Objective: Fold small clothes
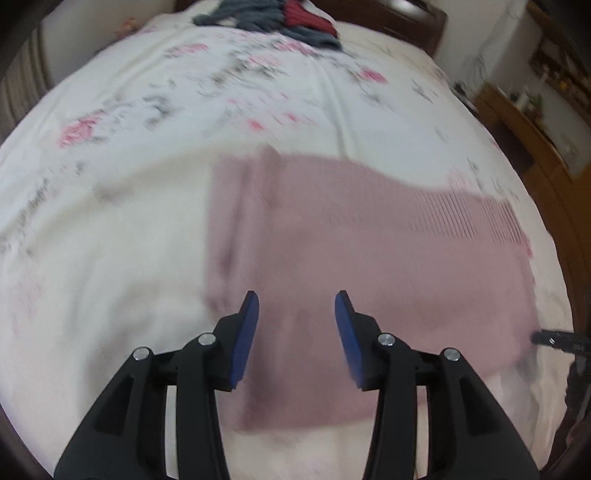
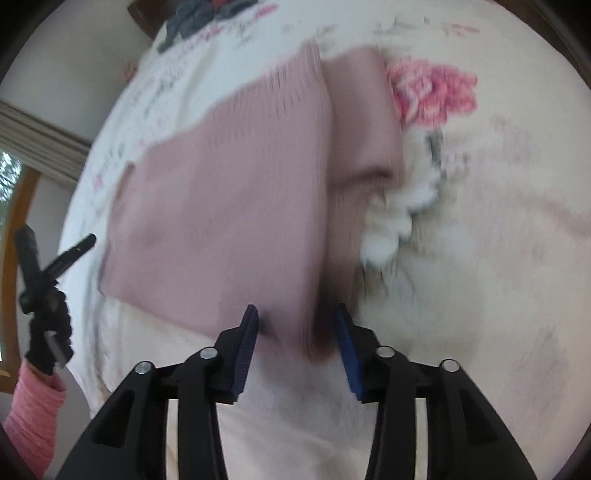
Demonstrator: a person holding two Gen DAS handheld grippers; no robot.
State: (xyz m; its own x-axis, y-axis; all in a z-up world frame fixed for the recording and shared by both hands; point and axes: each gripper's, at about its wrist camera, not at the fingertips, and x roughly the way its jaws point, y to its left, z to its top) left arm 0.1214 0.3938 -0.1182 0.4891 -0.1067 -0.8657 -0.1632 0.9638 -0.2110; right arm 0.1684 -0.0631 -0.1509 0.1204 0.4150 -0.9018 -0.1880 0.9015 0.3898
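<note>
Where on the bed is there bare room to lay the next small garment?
Bare sheet lies left of the pink garment, and between it and the grey and red clothes pile by the headboard. The near right side is crowded by the garment itself.

Home bedroom: a bed with a floral bedspread is filling both views, a dark wooden headboard is showing at upper centre, and wooden furniture is standing at right.
</note>
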